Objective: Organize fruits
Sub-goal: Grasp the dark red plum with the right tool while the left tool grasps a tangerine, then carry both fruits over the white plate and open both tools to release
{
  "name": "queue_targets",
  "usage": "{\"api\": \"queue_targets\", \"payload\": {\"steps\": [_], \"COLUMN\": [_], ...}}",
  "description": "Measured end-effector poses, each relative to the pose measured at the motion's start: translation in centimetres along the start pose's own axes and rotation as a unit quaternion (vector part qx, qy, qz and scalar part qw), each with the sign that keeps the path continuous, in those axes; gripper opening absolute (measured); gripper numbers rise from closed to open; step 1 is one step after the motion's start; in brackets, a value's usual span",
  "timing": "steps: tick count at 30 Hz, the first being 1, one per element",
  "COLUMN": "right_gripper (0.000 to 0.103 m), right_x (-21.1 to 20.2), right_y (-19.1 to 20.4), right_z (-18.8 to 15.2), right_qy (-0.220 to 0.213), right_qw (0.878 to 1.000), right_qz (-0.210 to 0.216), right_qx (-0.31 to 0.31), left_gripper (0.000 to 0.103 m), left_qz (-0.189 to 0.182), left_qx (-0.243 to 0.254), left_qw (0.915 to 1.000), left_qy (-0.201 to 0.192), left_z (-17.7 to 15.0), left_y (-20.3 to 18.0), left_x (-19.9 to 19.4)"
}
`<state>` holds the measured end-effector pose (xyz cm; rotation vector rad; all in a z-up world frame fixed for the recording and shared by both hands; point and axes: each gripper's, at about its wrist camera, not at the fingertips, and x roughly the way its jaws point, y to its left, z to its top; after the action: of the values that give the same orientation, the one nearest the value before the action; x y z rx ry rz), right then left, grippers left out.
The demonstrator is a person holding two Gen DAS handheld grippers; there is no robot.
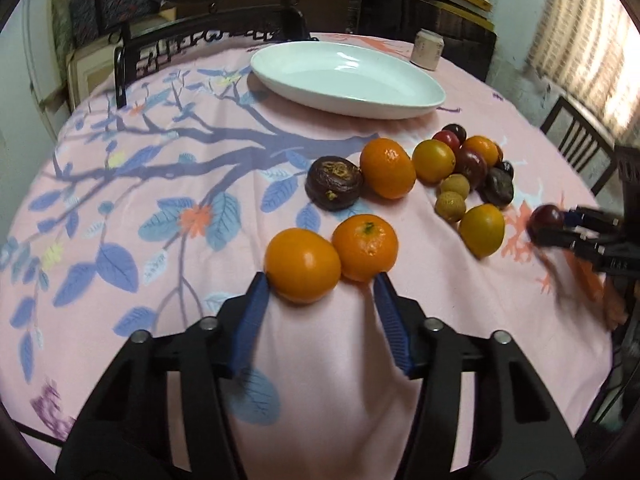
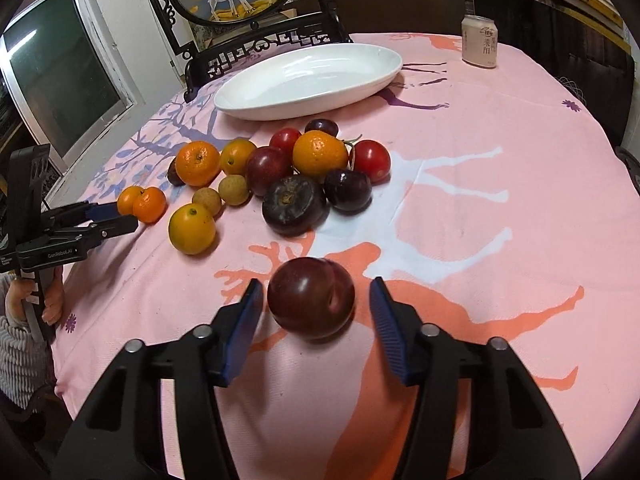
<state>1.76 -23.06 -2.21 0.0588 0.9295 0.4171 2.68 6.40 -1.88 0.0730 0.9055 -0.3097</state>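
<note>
My left gripper [image 1: 320, 286] is open, its blue fingers beside two oranges: one [image 1: 303, 266] touches the left finger, the other [image 1: 365, 247] lies at the right fingertip. My right gripper [image 2: 316, 292] is open around a dark red plum [image 2: 311, 298] that rests on the cloth, apart from both fingers. A pile of oranges, plums, tomatoes and longans [image 2: 276, 172] lies in front of a white oval dish [image 2: 308, 80], which is empty. The pile [image 1: 460, 168] and dish [image 1: 348, 78] also show in the left wrist view.
A drink can [image 2: 480, 42] stands at the back right of the round table with a pink patterned cloth [image 2: 500, 200]. A dark carved chair [image 2: 260, 48] stands behind the dish. Another chair [image 1: 576, 144] is at the right.
</note>
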Motion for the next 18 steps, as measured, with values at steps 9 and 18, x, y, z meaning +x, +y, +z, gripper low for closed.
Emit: {"api": "queue_targets", "payload": {"steps": [9,18], "right_gripper": [0.042,0.04], "right_x": [0.2,-0.2], "right_y": [-0.1,-0.6], "right_z": [0.3,0.0], "right_qy": [0.003,-0.003], "right_qw": [1.0,1.0], "right_qz": [0.008,0.023], "right_qx": [-0.007,0.008], "left_gripper": [0.05,0.045], "left_qz": [0.007,0.007], "left_qx": [0.06,0.039], "left_qw": [0.9982,0.9989], "left_qy": [-0.005,-0.025], "left_z": [1.0,0.9], "left_y": [0.7,-0.1], "left_x": [0.9,-0.4]}}
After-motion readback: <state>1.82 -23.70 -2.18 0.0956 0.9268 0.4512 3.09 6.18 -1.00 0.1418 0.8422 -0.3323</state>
